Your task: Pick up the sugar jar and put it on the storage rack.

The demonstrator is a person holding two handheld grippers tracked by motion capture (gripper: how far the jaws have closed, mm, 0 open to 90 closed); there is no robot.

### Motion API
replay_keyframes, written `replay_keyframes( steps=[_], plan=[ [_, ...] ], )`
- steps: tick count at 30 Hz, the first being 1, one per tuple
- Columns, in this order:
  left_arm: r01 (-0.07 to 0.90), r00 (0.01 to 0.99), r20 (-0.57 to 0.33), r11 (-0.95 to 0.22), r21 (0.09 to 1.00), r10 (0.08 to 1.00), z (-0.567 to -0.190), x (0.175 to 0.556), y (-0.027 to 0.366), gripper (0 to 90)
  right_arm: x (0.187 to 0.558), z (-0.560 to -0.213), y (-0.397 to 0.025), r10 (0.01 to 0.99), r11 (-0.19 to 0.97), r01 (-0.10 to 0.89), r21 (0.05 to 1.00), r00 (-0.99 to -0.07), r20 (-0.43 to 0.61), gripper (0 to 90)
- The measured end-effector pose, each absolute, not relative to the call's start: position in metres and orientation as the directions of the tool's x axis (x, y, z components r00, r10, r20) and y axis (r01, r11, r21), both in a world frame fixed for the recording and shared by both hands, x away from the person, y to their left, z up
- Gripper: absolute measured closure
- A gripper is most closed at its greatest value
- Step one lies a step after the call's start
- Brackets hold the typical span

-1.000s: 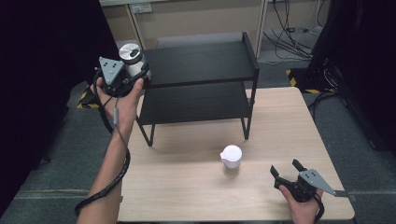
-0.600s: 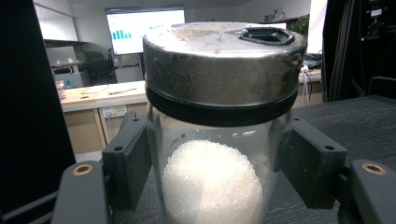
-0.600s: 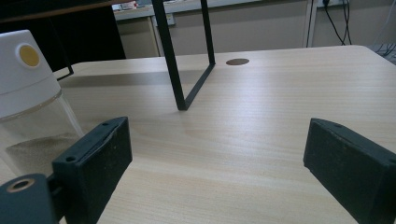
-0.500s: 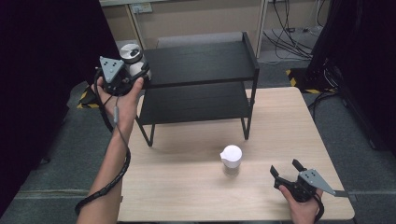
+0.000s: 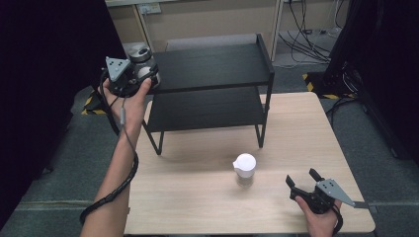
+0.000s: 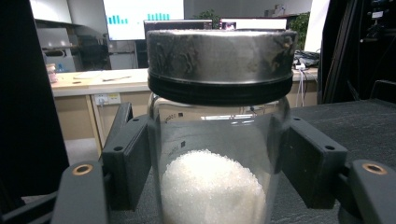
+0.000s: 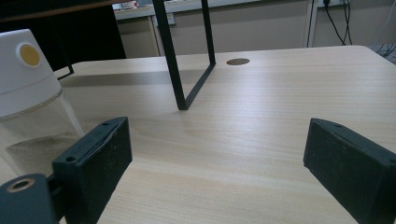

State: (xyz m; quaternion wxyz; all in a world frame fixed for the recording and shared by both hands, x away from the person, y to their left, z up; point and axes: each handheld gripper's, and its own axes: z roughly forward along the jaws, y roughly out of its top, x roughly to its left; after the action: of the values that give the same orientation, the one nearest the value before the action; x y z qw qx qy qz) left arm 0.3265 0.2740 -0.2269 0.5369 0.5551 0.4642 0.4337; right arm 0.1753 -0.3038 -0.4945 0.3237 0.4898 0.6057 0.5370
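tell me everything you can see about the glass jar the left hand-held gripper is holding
The glass jar is clear and round, capped by a dull metal lid with a dark ribbed band beneath. A mound of small white grains fills its lower part. It stands upright between the jaws of the left hand-held gripper, which press its two sides. In the high view it sits at the left end of the black shelf's top tier; whether its base rests there cannot be told.
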Motion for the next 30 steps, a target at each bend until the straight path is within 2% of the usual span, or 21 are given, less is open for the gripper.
replay_keyframes(
  steps=[12, 16, 19, 30],
  plan=[
    [0.041, 0.202, -0.026, 0.018, 0.999, 0.979, -0.228, 0.328, 0.277, 30.1, 0.175, -0.494, -0.304, 0.941, -0.056, 0.245, 0.968, -0.311, 0.133, 8.1],
    [-0.001, 0.186, -0.028, 0.028, 1.000, 0.982, -0.231, 0.325, 0.275, 21.1, 0.175, -0.494, -0.304, 0.941, -0.055, 0.245, 0.968, -0.312, 0.132, 8.1],
    [-0.017, 0.176, -0.013, 0.016, 1.000, 0.984, -0.232, 0.323, 0.274, 17.8, 0.175, -0.495, -0.304, 0.941, -0.054, 0.245, 0.968, -0.312, 0.132, 8.1],
    [-0.048, 0.182, 0.017, -0.008, 0.999, 0.983, -0.240, 0.314, 0.276, 14.8, 0.175, -0.494, -0.303, 0.941, -0.054, 0.248, 0.967, -0.312, 0.132, 8.1]
  ],
)
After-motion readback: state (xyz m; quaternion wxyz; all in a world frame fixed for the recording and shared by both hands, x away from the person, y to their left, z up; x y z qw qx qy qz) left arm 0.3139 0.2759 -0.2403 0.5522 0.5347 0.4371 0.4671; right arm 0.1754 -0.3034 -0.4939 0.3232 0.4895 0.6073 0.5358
